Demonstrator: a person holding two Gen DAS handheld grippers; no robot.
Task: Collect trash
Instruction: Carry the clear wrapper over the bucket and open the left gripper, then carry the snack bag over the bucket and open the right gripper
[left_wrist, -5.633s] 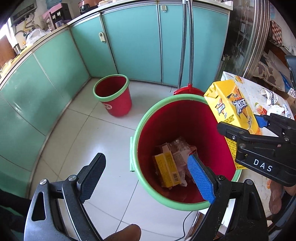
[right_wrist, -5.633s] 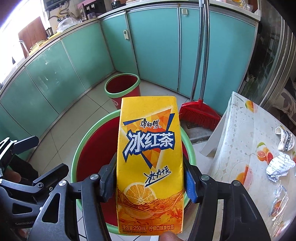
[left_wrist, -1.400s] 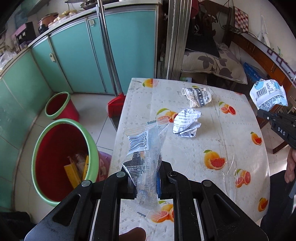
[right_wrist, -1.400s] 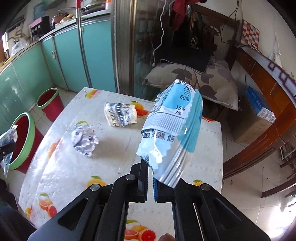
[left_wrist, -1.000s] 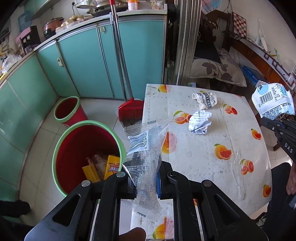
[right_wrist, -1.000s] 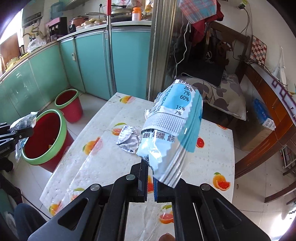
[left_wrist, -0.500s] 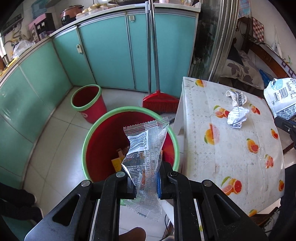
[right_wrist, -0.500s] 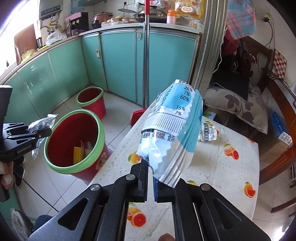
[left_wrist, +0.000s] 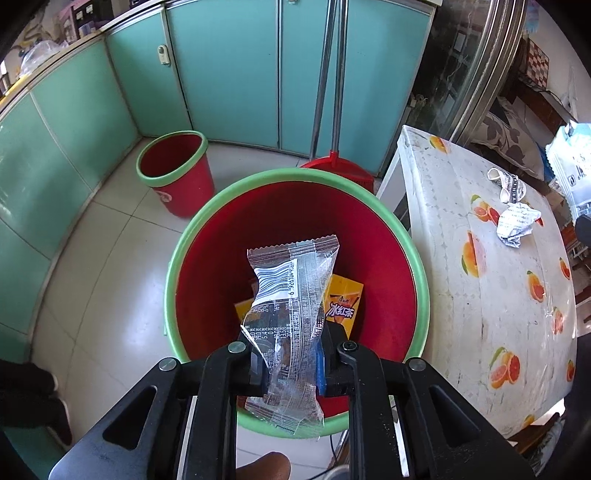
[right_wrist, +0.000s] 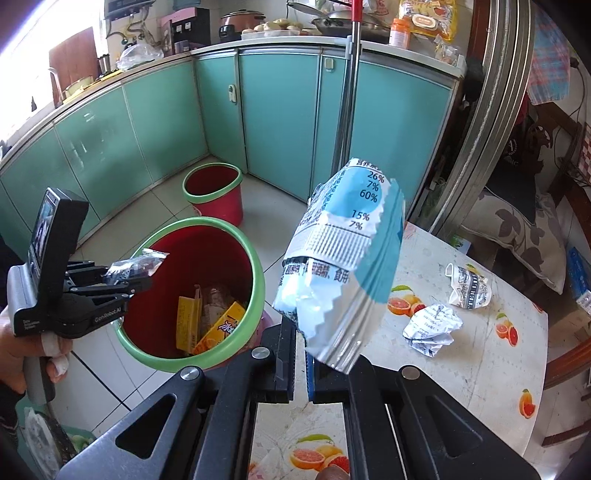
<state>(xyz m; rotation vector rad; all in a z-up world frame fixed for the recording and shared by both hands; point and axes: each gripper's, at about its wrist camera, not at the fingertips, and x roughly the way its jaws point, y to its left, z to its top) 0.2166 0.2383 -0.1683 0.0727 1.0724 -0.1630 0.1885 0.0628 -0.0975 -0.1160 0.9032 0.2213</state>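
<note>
Clear wrapper (left_wrist: 290, 325) over red bin (left_wrist: 295, 184)

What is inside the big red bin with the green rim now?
In the big red bin: yellow tea cartons and a crumpled wrapper. Anything beneath them is hidden.

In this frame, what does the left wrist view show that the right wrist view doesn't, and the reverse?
Left wrist only: the clear wrapper seen full-face between the jaws of the left hand-held gripper, which have just been opening, hanging straight above the big red bin.

Right wrist only: the blue-and-white packet pinched in the right hand-held gripper, the worktop clutter, and the left hand-held gripper from the side.

Both: the big bin holding yellow cartons, the small red bin, the table with two crumpled wrappers.
</note>
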